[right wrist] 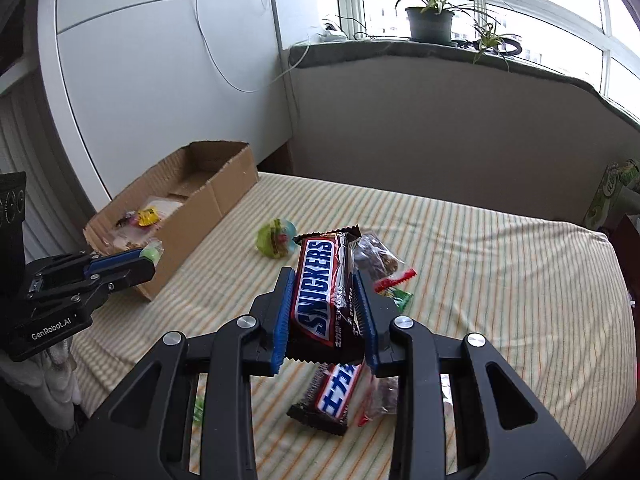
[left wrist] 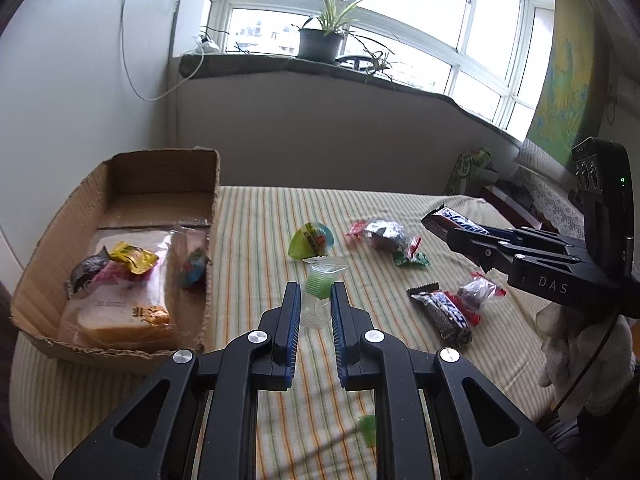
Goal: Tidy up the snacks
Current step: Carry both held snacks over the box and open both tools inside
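At the far left of the striped bed (left wrist: 256, 216), a cardboard box (left wrist: 120, 184) is sitting open, already containing a sealed bread slice (left wrist: 120, 312), a yellow-wrapped sweet (left wrist: 132, 258) and a dark-wrapped sweet (left wrist: 86, 272). Just right of the box, the left gripper (left wrist: 316, 300) is holding a clear packet with green contents (left wrist: 320, 288), its blue pads nearly closed and pressing on the packet's sides. Beyond it, a round green and blue jelly cup (left wrist: 310, 240) is lying on the bed, and further right a cluster of foil-wrapped sweets (left wrist: 384, 236) is resting near it. Below those, a second Snickers bar (left wrist: 444, 312) is lying flat, touching a small dark sweet in clear wrap (left wrist: 478, 292). At the right, the right gripper (right wrist: 326, 304) is gripping a Snickers bar (right wrist: 320, 288), jaws narrowly parted with the pads clamping the wrapper's long edges and the bar held clear of the bed. A gloved hand (left wrist: 580, 352) is showing beneath that gripper. On the windowsill behind, a potted plant (left wrist: 322, 40) is standing.
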